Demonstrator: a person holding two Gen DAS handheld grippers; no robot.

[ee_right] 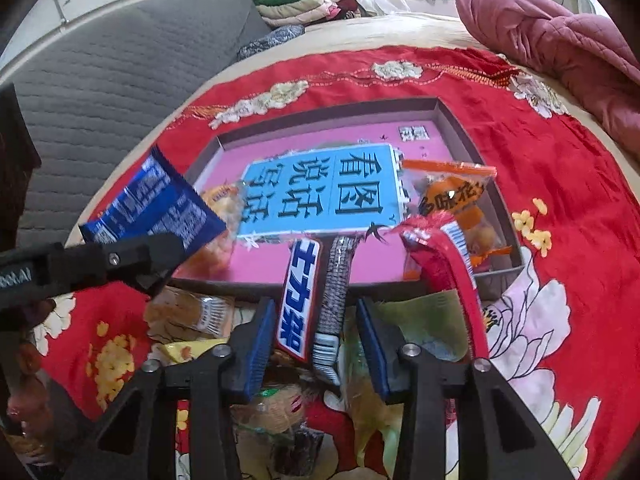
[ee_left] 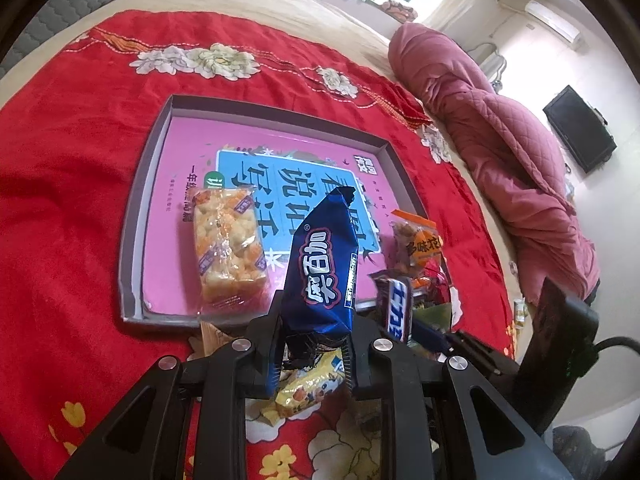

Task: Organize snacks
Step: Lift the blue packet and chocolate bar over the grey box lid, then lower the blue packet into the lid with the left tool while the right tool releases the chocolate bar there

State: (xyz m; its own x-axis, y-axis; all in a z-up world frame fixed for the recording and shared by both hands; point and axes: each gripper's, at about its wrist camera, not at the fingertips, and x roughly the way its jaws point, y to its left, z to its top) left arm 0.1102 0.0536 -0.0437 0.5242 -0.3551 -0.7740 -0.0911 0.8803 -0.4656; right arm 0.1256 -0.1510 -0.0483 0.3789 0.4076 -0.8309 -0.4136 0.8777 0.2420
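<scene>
On the red floral bedspread (ee_left: 72, 184) we see a shallow box (ee_left: 132, 208) with a pink book cover as its floor. Against the box's near edge, toward its left side, lies a clear-wrapped puffed rice bar (ee_left: 228, 244). An orange-labelled snack bag (ee_right: 456, 204) rests in the box's near right corner.

Our left gripper (ee_left: 312, 356) is pinched tight on the bottom end of a blue snack packet (ee_left: 324, 264), which stands up tilted above the near edge of the box. Below it, a yellow snack bag (ee_left: 312, 390) lies on the bedspread.

Our right gripper (ee_right: 316, 340) has its blue pads spread around a Snickers bar (ee_right: 298, 300), which stands on end between them at the box's near edge; the pads look slightly clear of the wrapper. Just right of it rises a red snack wrapper (ee_right: 444, 264). More loose snacks sit on the bedspread under that gripper, too jumbled to tell apart.
</scene>
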